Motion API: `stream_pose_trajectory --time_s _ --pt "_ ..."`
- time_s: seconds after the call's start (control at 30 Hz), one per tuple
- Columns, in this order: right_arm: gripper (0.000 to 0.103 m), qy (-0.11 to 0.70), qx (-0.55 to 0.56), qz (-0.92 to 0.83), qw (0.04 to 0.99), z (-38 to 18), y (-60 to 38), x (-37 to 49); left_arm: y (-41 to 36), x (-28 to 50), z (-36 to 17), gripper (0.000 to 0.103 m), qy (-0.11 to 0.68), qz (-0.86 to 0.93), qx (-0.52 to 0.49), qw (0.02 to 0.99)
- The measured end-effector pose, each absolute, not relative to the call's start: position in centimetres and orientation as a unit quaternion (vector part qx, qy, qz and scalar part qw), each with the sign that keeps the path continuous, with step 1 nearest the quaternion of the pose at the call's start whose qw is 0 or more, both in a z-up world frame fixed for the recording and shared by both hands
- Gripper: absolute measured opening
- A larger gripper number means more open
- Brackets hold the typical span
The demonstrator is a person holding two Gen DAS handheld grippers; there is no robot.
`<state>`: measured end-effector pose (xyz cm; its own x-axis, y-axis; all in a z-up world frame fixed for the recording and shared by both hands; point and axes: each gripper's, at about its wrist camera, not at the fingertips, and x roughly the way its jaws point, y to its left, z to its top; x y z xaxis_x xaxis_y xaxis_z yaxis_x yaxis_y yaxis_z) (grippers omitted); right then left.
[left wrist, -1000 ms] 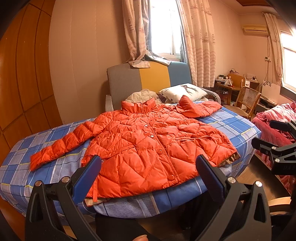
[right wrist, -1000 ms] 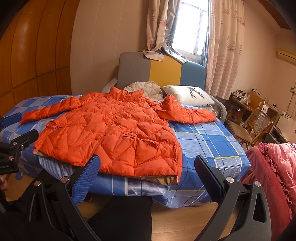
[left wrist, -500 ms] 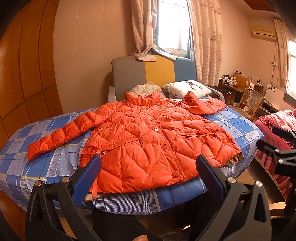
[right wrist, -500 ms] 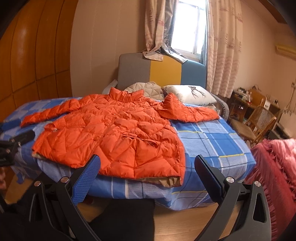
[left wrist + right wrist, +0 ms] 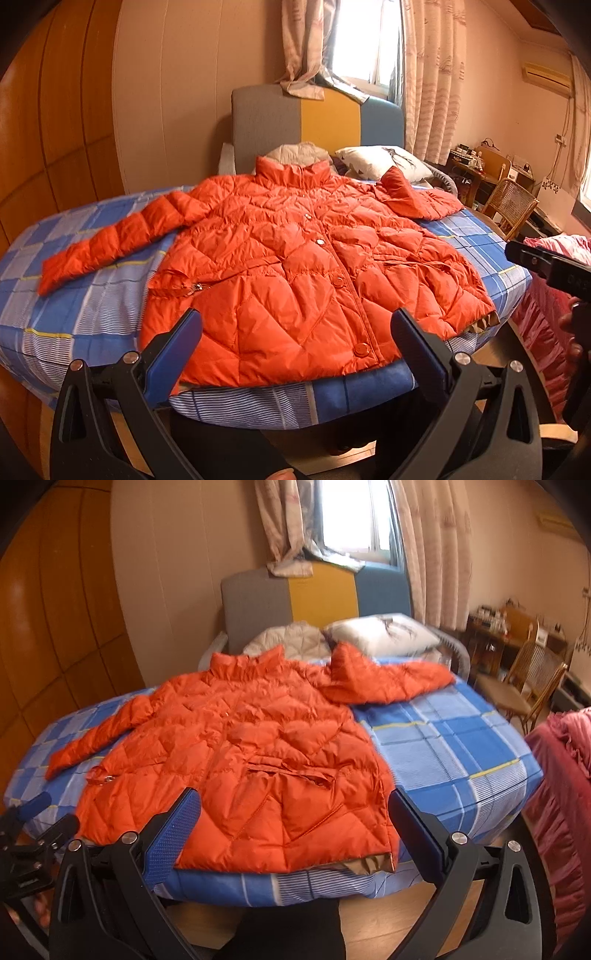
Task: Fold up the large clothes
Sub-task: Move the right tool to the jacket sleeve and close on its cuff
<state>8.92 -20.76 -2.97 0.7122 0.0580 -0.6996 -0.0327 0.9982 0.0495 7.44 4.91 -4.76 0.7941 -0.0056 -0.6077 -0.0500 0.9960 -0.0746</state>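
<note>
Left gripper [image 5: 295, 339]: wide open, empty, now nearer the hem.
Right gripper [image 5: 293, 818]: wide open, empty.
Orange quilted puffer jacket [image 5: 295, 266]: flat at 12 o'clock on blue checked bed [image 5: 443, 738].

The jacket [image 5: 295, 266] is bright orange, diamond-quilted. The bedsheet [image 5: 443, 738] — blue checks, thin yellow lines. The headboard [image 5: 317, 122] is grey, yellow, blue.

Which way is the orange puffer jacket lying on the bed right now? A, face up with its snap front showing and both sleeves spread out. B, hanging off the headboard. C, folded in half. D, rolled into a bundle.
A: the orange puffer jacket lies flat on the checked bed sheet, snap buttons up, sleeves out to either side.
</note>
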Motion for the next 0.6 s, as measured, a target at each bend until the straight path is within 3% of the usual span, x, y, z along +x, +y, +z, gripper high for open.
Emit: stream_pose_trajectory --time_s 0.6 --pt "0.1 0.413 0.053 -0.115 0.902 -7.4 -31.5 24.3 7.8 19.2 -7.6 0.101 0.368 0.0 -0.052 0.929"
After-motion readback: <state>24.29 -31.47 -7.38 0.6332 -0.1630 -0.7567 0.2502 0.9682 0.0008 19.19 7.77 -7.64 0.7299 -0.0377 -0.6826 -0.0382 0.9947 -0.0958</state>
